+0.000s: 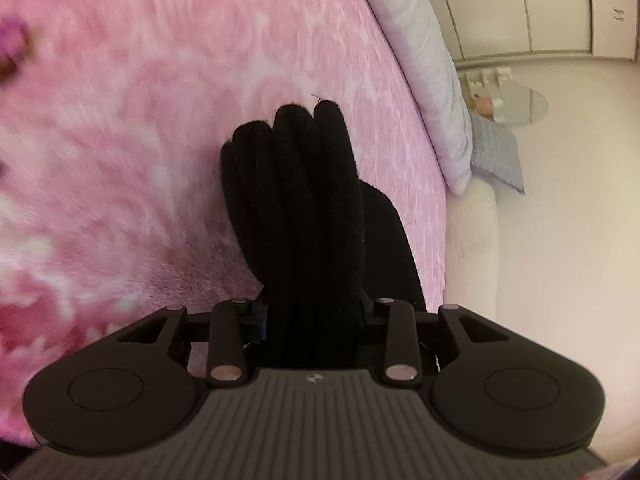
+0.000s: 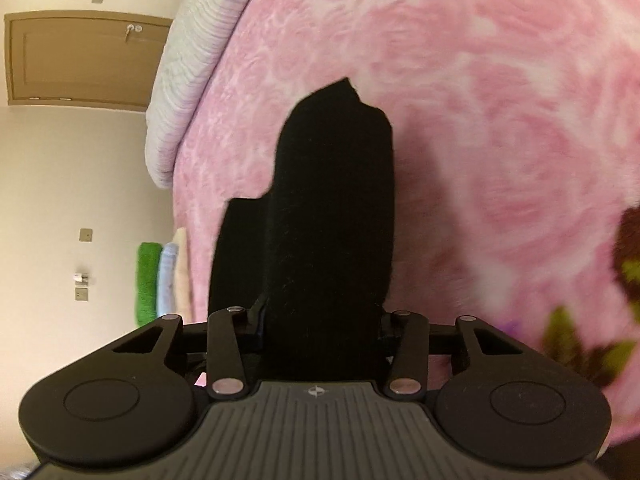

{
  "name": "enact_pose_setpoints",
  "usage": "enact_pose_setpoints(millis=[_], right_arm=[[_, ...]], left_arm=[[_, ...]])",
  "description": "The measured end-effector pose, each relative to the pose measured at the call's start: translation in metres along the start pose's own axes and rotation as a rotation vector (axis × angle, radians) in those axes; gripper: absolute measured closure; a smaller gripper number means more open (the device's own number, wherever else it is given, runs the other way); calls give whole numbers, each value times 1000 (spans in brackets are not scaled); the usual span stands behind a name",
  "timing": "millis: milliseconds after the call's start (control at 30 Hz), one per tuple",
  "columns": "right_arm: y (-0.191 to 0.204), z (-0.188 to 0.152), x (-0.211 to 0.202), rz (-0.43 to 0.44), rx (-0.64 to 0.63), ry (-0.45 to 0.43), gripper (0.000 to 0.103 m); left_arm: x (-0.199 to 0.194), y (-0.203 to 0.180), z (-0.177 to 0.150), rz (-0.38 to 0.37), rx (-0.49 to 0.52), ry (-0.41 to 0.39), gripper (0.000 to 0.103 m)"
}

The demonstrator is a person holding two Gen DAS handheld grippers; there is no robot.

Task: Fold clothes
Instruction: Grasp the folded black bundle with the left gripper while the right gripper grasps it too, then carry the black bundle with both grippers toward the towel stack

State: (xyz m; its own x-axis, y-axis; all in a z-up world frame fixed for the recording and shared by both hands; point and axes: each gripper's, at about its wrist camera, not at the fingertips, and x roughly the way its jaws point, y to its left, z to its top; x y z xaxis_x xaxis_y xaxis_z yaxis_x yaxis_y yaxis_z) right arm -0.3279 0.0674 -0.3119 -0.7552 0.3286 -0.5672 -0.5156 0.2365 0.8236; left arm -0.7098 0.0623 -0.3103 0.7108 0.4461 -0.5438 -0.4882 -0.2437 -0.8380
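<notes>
1. The left tool [image 1: 298,200] is gripping a bunched edge of a black garment [image 1: 296,184], the cloth gathering into several thick ridges between its fingers and running forward over the pink bed [image 1: 140,140].
2. The right tool [image 2: 332,200] is likewise clenching black cloth [image 2: 332,208], which looks like another part of the same garment, though the pictures are not showing the stretch between the two grips.
3. In both views the cloth is sticking out ahead of the fingers above the flowered blanket; whether it is touching the bed is not clear.
4. The blanket is showing blur in both views, so the tools are probably moving, likely carrying the garment for a fold.
5. Risks, as a judgement:
   - The left grip is holding many layers at once; a thick bundle could be slipping out unevenly, leaving a crooked fold.
   - If the two tools are travelling at different speeds, the cloth could be twisting or going slack.
   - The left tool is working near the bed's right edge, beside a pale pillow [image 1: 424,80]; laying down too far right could be letting cloth hang over the side.
   - The plush blanket may be dragging the fabric and wrinkling it.
</notes>
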Motion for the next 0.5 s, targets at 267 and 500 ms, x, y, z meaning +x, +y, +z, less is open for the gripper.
enact_pose_setpoints(millis=[267, 500], right_arm=[[127, -6, 19, 77, -30, 105, 59], [240, -40, 106, 138, -117, 145, 59]], left_arm=[[-134, -42, 29, 35, -27, -170, 73], [-258, -13, 101, 42, 7, -267, 73]])
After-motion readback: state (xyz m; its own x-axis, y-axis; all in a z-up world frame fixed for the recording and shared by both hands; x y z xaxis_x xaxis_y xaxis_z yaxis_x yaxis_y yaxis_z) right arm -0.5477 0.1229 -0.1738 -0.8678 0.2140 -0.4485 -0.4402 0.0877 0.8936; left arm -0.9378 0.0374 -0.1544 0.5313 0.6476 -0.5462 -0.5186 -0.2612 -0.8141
